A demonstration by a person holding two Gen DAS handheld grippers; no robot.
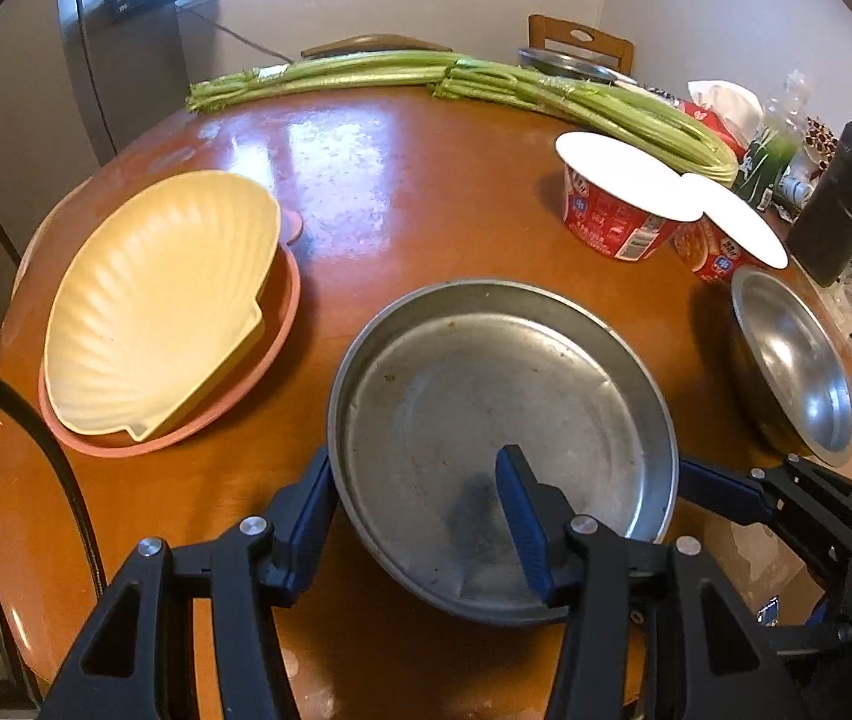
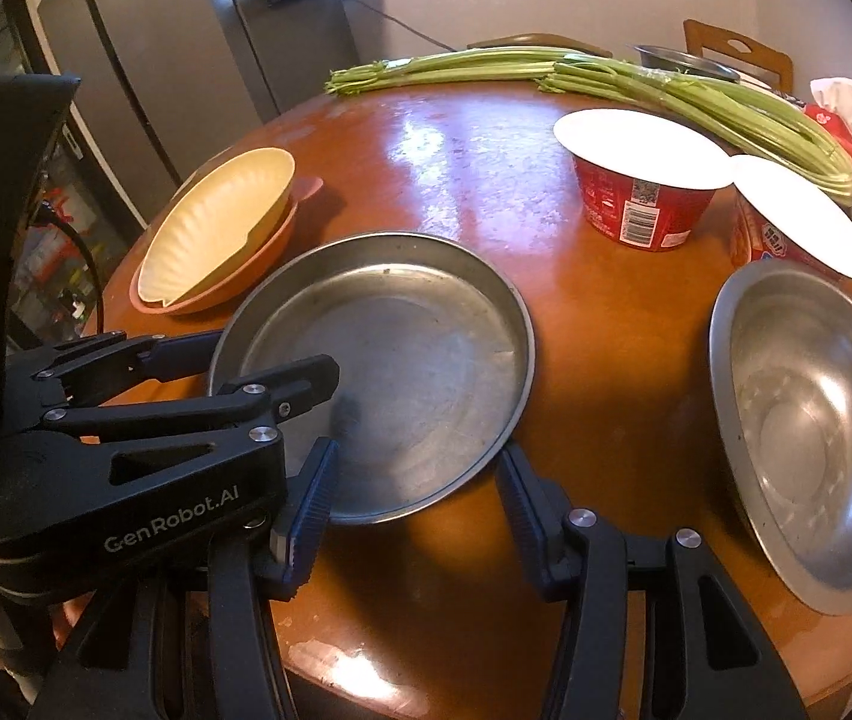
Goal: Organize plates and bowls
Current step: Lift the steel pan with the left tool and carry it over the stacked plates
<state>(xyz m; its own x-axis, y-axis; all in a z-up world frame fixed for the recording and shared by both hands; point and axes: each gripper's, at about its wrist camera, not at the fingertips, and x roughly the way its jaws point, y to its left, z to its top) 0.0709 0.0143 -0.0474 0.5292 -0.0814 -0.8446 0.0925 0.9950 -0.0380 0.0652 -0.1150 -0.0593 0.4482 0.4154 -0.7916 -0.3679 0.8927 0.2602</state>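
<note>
Shallow steel plate [image 1: 486,408] on the round wooden surface [image 1: 396,180], met by both tools at its near edge. The plate lies directly ahead of the left tool [image 1: 414,459], whose jaws stand apart astride the near-left rim: one finger is outside the wall and the other is over the plate's floor, with a clear gap between that inner pad and the rim, so no grip is made. The right tool [image 2: 417,453] faces the near-right arc of the same rim, which sits between its parted fingers. Whether those pads press on the metal cannot be told. Being round, the plate has no long axis, and the rim can be taken from either side. To the plate's left, well apart, a cream shell-shaped dish [image 1: 156,312] rests in a pink plate [image 1: 234,402]. To its right stands a steel bowl [image 1: 804,360]. The left hand is judged nearer the stacked pair and the right hand nearer the bowl, so the destination chosen should decide which side leads.
</note>
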